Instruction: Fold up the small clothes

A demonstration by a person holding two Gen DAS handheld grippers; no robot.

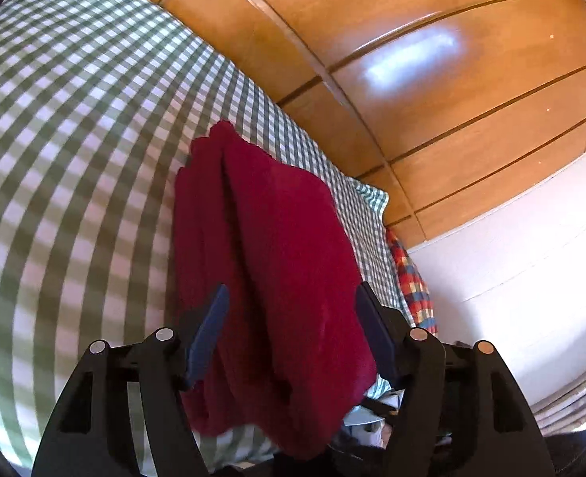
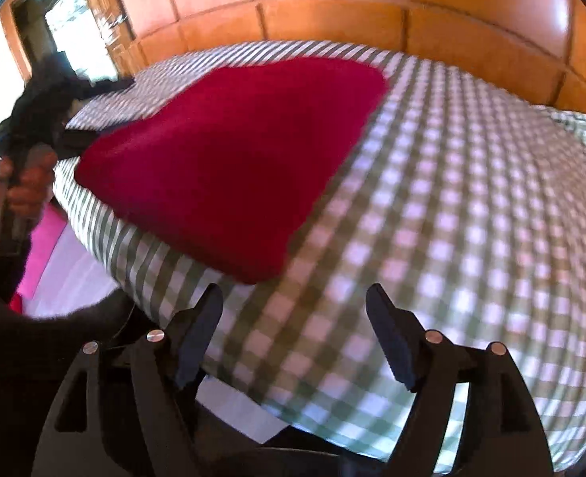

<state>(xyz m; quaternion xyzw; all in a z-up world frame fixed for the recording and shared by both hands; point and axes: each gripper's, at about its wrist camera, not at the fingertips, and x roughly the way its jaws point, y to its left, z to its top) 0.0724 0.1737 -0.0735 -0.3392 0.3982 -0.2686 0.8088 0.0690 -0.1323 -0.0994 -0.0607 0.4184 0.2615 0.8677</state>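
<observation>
A dark red garment (image 1: 269,262) lies folded on the green-and-white checked cloth (image 1: 66,167). My left gripper (image 1: 291,298) is open, its fingers spread over the near end of the garment, holding nothing. In the right wrist view the same red garment (image 2: 233,159) lies flat near the table's left edge. My right gripper (image 2: 295,298) is open and empty over the checked cloth (image 2: 452,238), just short of the garment's near corner. The left gripper (image 2: 54,95) shows there at the far left, held in a hand.
Wooden panelled cupboards (image 1: 432,79) stand behind the table. A red, blue and yellow checked cloth (image 1: 412,282) hangs at the table's far edge. A pink item (image 2: 42,250) lies below the table's left side. White floor (image 1: 531,258) lies to the right.
</observation>
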